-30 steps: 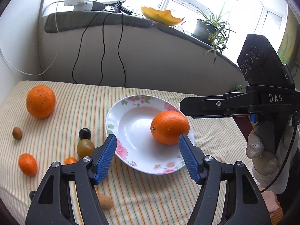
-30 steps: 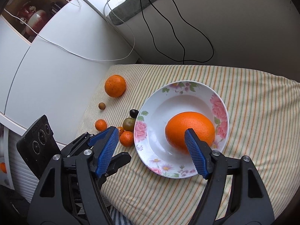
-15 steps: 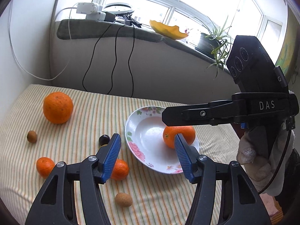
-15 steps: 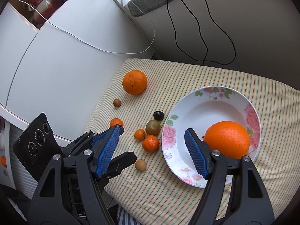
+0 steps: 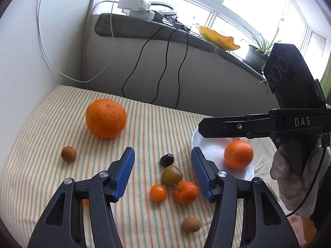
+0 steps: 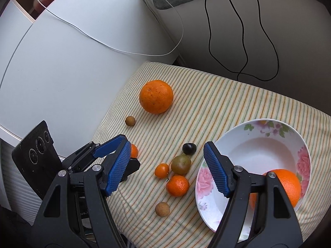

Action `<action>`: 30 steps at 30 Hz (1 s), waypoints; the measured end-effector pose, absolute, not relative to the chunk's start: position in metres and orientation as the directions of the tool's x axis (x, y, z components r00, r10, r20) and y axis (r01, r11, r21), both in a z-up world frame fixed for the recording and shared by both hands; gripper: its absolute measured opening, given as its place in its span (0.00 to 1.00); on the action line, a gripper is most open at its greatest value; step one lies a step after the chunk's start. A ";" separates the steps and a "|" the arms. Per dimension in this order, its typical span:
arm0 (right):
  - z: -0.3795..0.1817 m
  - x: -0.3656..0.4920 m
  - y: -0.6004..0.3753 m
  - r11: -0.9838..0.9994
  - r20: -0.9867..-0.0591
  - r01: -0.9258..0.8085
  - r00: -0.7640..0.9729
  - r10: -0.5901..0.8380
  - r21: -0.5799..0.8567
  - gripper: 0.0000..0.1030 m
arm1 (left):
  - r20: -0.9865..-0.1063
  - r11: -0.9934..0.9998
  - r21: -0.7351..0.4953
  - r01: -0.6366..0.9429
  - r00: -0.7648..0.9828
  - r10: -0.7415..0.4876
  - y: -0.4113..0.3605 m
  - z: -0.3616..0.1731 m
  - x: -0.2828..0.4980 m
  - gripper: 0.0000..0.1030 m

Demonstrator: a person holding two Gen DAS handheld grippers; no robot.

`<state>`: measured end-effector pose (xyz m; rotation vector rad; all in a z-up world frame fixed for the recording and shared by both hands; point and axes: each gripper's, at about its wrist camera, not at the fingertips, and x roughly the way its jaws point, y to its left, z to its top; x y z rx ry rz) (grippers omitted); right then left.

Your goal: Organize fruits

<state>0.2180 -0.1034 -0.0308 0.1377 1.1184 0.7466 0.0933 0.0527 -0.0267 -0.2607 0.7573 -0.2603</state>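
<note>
Fruits are scattered on a striped cloth-covered tabletop (image 6: 238, 107): a large round orange (image 6: 156, 96) lies far left, while a dark plum (image 6: 189, 148), a greenish plum (image 6: 181, 164) and two small tangerines (image 6: 178, 185) are clustered beside a white floral ceramic plate (image 6: 244, 150). Another orange (image 6: 289, 184) is seen resting in that plate. The left gripper (image 5: 162, 172), fingers spread and just narrowed, is held empty above the cluster. The right gripper (image 6: 165, 168) is likewise spread and empty.

tablecloth (image 5: 157, 124): striped woven cloth, matt | plate (image 6: 258, 144): glossy glazed ceramic | orange (image 5: 106, 118): dimpled peel
</note>
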 end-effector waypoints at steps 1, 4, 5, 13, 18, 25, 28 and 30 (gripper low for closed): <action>-0.032 0.221 -0.100 0.752 -0.761 -0.475 0.228 0.607 0.457 0.73 | -0.643 0.938 -0.324 0.126 0.697 -0.316 0.059 -0.029 0.096 0.55; -0.037 0.233 -0.089 0.754 -0.754 -0.467 0.241 0.611 0.461 0.73 | -0.657 0.943 -0.321 0.089 0.696 -0.290 0.074 -0.035 0.105 0.55; -0.039 0.236 -0.087 0.756 -0.752 -0.465 0.247 0.611 0.461 0.73 | -0.662 0.945 -0.319 0.075 0.696 -0.279 0.079 -0.037 0.108 0.55; -0.051 0.275 -0.056 0.743 -0.745 -0.453 0.222 0.629 0.493 0.90 | -0.709 0.957 -0.290 0.002 0.671 -0.217 0.105 -0.055 0.141 0.71; -0.066 0.297 -0.042 0.743 -0.758 -0.419 0.172 0.629 0.522 0.90 | -0.731 0.961 -0.277 -0.003 0.650 -0.209 0.109 -0.062 0.158 0.71; -0.088 0.315 -0.024 0.743 -0.765 -0.388 0.133 0.631 0.545 0.90 | -0.738 0.958 -0.288 -0.007 0.639 -0.217 0.112 -0.068 0.174 0.71; -0.096 0.318 -0.015 0.742 -0.772 -0.395 0.115 0.625 0.541 0.90 | -0.741 0.958 -0.286 -0.004 0.635 -0.219 0.109 -0.069 0.179 0.71; -0.101 0.319 -0.011 0.740 -0.773 -0.393 0.104 0.625 0.546 0.90 | -0.745 0.959 -0.283 0.002 0.629 -0.221 0.107 -0.071 0.181 0.71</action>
